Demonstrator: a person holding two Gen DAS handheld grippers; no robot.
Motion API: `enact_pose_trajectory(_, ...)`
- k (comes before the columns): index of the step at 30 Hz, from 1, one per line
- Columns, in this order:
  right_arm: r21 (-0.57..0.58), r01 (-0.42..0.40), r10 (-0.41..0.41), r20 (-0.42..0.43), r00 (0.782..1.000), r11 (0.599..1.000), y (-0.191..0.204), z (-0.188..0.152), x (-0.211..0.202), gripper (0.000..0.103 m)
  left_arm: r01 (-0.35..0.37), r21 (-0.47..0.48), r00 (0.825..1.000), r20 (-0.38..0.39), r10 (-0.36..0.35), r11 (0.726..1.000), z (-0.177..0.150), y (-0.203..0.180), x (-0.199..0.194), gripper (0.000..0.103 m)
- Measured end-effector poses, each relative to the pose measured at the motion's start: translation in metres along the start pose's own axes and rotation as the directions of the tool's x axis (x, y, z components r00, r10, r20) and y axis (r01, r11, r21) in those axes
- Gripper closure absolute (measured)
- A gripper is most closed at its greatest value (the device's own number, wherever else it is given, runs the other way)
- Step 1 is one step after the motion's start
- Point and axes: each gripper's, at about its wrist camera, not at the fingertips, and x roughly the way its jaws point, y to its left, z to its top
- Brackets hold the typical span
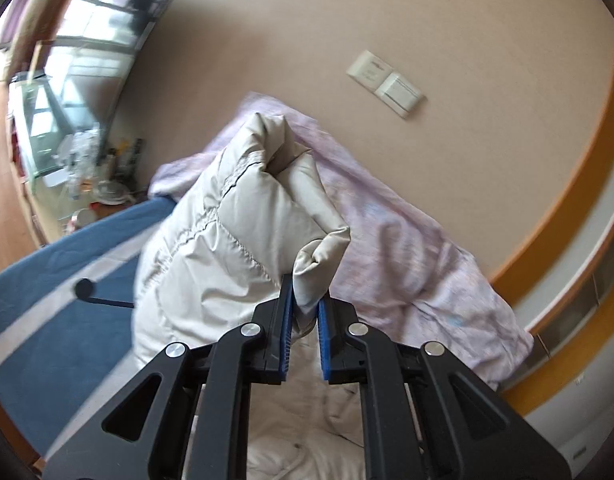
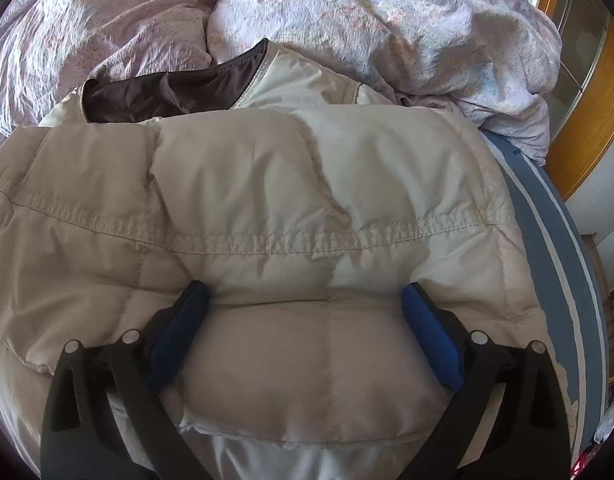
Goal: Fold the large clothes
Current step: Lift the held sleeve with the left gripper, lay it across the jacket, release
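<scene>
Here, your left gripper (image 1: pixel 305 300) is clenched on a puffy fold of the beige quilted jacket (image 1: pixel 227 232), its ribbed blue pads (image 1: pixel 286 320) pinching a rolled edge of the smooth, slightly shiny shell. From that grip the padded panel rises away from the camera in soft rounded baffles divided by puckered stitch lines, ending in a bunched peak at the far end. Below the fingers, near the bottom of the left wrist view, lies rumpled white fabric (image 1: pixel 307 432); what it belongs to is unclear.

Your right gripper (image 2: pixel 305 328) stands released, its two blue pads (image 2: pixel 179 332) spread wide with a plump cushion of the jacket (image 2: pixel 267 200) bulging between them. The tips press into the padding on either side, yet they do not close on it. In this view the jacket lies spread across the bed, a double row of gathered stitching running left to right across its middle. At its far edge a dark brown, glossy lining (image 2: pixel 167 92) shows at an opening.

Beyond the jacket sits a crumpled pale lilac duvet (image 2: pixel 347 20), matte and finely creased. To the right, a blue sheet with a pale stripe (image 2: pixel 547 240) shows beside the jacket. In the left wrist view a beige wall (image 1: pixel 427 40) carries two pale rectangular switch plates (image 1: pixel 385 82).
</scene>
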Motion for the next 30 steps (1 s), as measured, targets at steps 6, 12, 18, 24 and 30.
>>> enact_pose_trajectory(6, -0.006, -0.012, 0.012, -0.015, 1.000, 1.000, -0.002, 0.002, 0.000, 0.004, 0.087, 0.095, 0.995, -0.062, -0.081, 0.992, -0.027, -0.055, 0.026, 0.093)
enact_pose_trajectory(12, -0.010, -0.016, 0.016, -0.017, 1.000, 1.000, -0.003, 0.003, 0.003, 0.002, 0.187, 0.126, 0.975, -0.149, -0.168, 0.974, -0.054, -0.099, 0.052, 0.093)
enact_pose_trajectory(18, -0.016, -0.041, 0.041, 0.001, 0.999, 0.999, -0.015, 0.005, -0.011, 0.003, 0.236, 0.153, 0.946, -0.262, -0.191, 0.960, -0.096, -0.129, 0.090, 0.093)
enact_pose_trajectory(24, 0.009, -0.025, 0.023, 0.119, 0.993, 1.000, -0.054, -0.003, -0.054, 0.003, 0.304, 0.170, 0.894, -0.390, -0.219, 0.937, -0.148, -0.168, 0.134, 0.093)
enact_pose_trajectory(30, 0.064, 0.060, -0.071, 0.181, 0.981, 0.996, -0.102, -0.003, -0.073, 0.003, 0.324, 0.225, 0.877, -0.437, -0.202, 0.919, -0.185, -0.192, 0.151, 0.093)
